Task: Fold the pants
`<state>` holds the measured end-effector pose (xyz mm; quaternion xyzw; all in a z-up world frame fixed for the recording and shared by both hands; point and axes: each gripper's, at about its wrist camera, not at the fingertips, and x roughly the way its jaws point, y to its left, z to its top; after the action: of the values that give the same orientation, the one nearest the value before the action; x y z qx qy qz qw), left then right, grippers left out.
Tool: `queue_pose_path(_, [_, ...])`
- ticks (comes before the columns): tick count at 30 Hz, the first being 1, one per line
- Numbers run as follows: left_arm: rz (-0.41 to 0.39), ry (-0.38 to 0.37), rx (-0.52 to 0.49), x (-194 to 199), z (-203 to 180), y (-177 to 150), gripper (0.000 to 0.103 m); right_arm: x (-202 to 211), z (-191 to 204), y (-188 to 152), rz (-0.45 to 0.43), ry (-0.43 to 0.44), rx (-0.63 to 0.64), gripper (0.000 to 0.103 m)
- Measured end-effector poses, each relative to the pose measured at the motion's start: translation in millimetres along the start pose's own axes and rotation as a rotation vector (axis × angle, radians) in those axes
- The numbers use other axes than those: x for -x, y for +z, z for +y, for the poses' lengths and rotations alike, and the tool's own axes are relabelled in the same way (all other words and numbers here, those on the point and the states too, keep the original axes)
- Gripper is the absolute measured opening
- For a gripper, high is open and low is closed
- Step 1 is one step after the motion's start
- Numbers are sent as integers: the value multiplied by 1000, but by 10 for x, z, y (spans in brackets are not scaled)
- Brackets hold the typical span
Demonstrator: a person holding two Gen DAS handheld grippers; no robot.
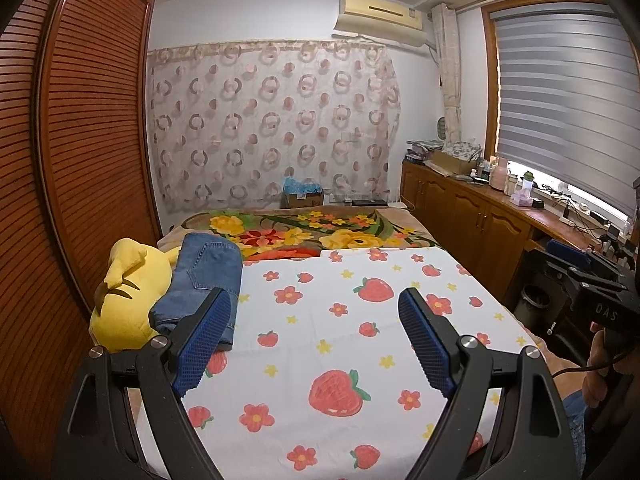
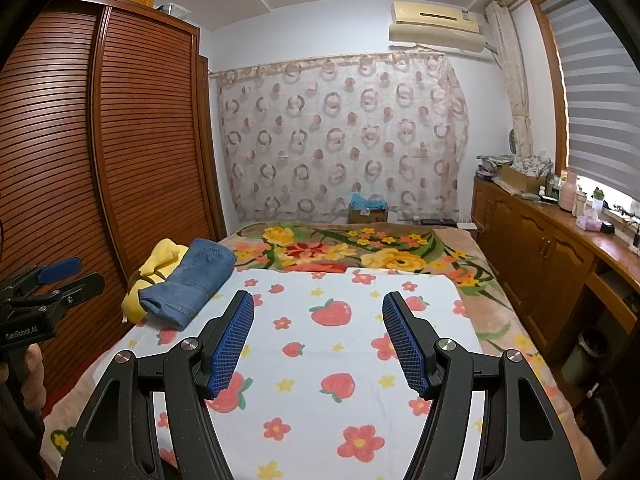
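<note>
Pants (image 2: 188, 282): folded denim is lying at the bed's left edge, leaning on a yellow plush toy (image 2: 160, 268); judged set aside as finished.
Left gripper (image 1: 316, 340): being held with jaws apart, nothing between them, above the strawberry sheet (image 1: 320, 312).
Right gripper (image 2: 318, 340): likewise being held spread and empty over the sheet.
Obscured: the plush toy is being partly covered by the pants; the bed's near edge is being cut off by the gripper frames.

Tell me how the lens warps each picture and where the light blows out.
Left wrist view: the wardrobe slats bow outward, corners go black, and daylight under the window blind washes out. Right wrist view: same barrel bend on the wardrobe, glare at the blind's lower edge; jeans stay sharp.
</note>
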<state>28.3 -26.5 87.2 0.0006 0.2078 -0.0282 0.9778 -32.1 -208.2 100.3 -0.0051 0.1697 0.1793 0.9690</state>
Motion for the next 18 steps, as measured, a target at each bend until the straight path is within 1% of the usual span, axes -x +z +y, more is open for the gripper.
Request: queue_pose_path(18, [4,0,5,8,9,25,86,-1,-24,1,0,1,2,69])
